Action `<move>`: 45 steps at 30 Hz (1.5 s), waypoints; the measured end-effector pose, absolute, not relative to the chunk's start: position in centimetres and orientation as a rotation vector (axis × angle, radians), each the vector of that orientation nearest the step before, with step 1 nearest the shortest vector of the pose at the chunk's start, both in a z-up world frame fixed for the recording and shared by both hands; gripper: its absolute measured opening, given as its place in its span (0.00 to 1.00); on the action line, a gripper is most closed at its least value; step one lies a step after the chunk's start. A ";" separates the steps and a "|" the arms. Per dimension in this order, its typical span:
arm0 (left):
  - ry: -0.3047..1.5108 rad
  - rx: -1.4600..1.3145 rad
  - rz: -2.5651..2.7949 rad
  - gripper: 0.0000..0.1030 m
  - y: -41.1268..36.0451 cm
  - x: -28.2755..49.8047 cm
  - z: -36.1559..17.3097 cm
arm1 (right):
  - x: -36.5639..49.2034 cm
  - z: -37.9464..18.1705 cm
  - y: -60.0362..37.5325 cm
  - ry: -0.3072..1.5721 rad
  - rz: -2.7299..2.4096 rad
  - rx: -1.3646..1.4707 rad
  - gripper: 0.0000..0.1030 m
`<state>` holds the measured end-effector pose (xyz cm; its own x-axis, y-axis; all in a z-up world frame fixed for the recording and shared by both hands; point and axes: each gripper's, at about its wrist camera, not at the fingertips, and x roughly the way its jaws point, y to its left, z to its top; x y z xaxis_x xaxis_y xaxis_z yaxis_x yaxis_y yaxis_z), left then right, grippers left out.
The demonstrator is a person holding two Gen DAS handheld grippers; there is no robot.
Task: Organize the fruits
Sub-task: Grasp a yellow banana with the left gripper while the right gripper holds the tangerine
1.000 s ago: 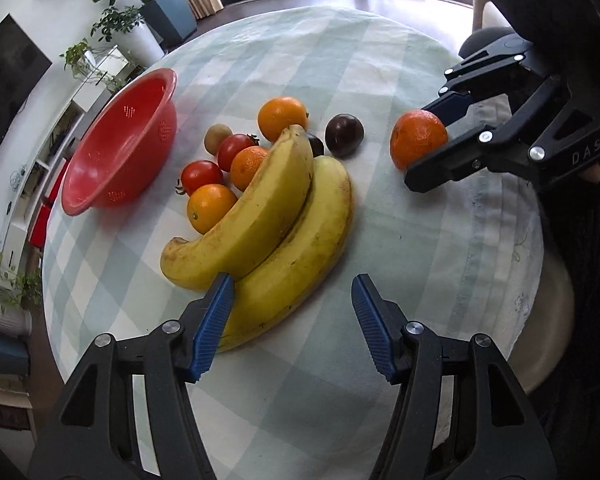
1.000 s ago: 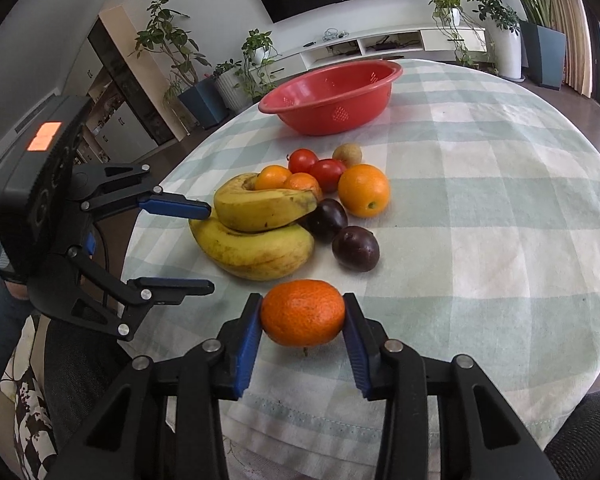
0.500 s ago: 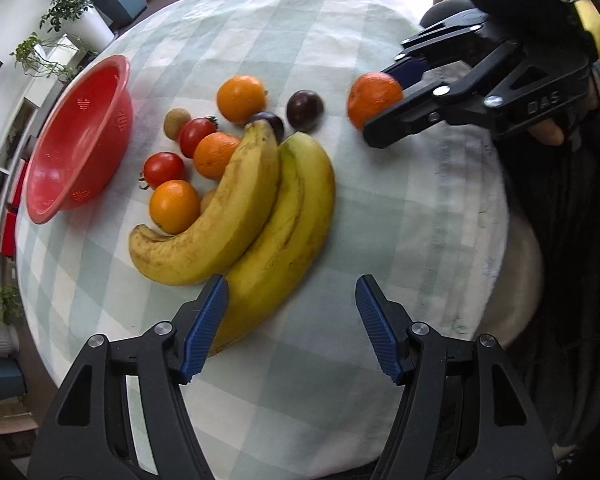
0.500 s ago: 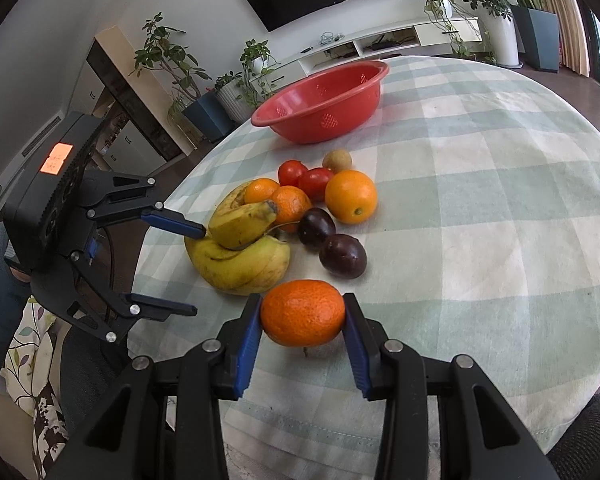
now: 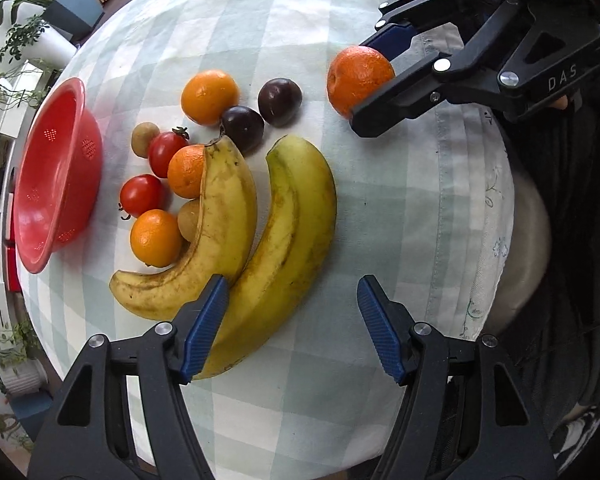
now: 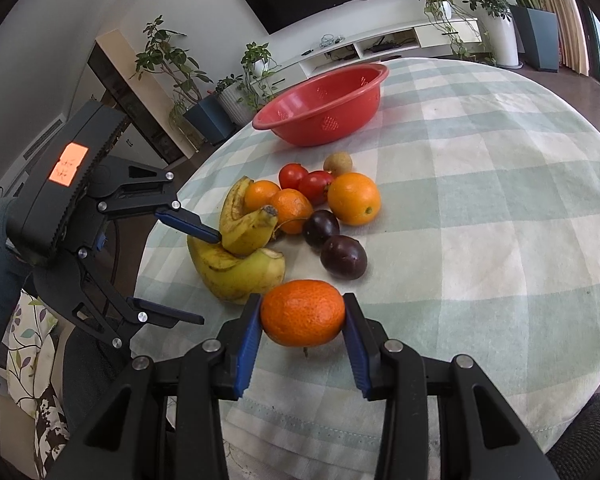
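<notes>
My right gripper (image 6: 303, 320) is shut on a mandarin orange (image 6: 302, 312), just above the checked tablecloth near the table's front edge. In the left wrist view the same orange (image 5: 354, 68) sits at the top right between the right gripper's (image 5: 358, 85) fingers. My left gripper (image 5: 292, 282) points down over two bananas (image 5: 300, 220), open, with the lower part of the right banana between its jaws and no pad pressing on it. Its left finger (image 5: 204, 324) hangs over the seam between the bananas. A red colander bowl (image 5: 56, 184) stands beyond the fruit pile.
Beside the bananas lie oranges (image 5: 209, 96), two tomatoes (image 5: 142, 194), two dark round fruits (image 5: 280, 96) and small brown kiwis (image 5: 145, 132). The round table's edge (image 5: 500, 240) runs close on the right. Potted plants and a TV shelf stand behind the bowl (image 6: 328, 120).
My left gripper has shifted and rolled over the bananas, which now run more upright in its view, and its jaws stand a little wider. The right gripper keeps the orange still.
</notes>
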<state>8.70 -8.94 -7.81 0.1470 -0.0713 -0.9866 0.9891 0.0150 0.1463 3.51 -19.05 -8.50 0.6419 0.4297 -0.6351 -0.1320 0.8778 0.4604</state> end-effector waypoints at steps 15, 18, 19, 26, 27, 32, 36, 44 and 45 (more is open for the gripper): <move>1.126 1.243 -1.154 0.61 -11.3 11.5 -8.6 | 3.6 -8.6 -19.3 0.814 0.335 0.416 0.41; 1.125 1.301 -1.163 0.61 -12.3 11.7 -9.0 | 3.4 -8.6 -19.4 0.812 0.333 0.417 0.41; 1.137 1.292 -1.168 0.61 -12.5 12.1 -9.1 | 3.5 -8.6 -19.5 0.813 0.331 0.420 0.41; 1.218 1.158 -1.190 0.61 -13.1 14.5 -8.7 | 3.5 -8.6 -19.4 0.814 0.329 0.421 0.41; 1.217 1.163 -1.189 0.61 -12.9 14.1 -8.5 | 3.5 -8.6 -19.5 0.813 0.327 0.425 0.41; 1.170 1.281 -1.084 0.61 -13.2 13.4 -9.6 | 3.6 -8.7 -19.4 0.816 0.325 0.423 0.41; 1.162 1.252 -1.107 0.64 -14.6 13.9 -10.4 | 3.5 -8.6 -19.4 0.813 0.324 0.418 0.41; 1.143 1.155 -1.069 0.41 -12.0 16.6 -9.8 | 3.5 -8.7 -19.6 0.814 0.322 0.422 0.41; 1.141 1.140 -1.060 0.41 -11.9 16.7 -9.8 | 3.5 -8.7 -19.6 0.813 0.322 0.422 0.41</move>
<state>16.72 -11.94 -9.77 0.1201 -0.0419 -0.9919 0.9861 0.1207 0.1143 3.53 -19.58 -8.68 0.6469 0.4320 -0.6283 -0.1148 0.8698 0.4798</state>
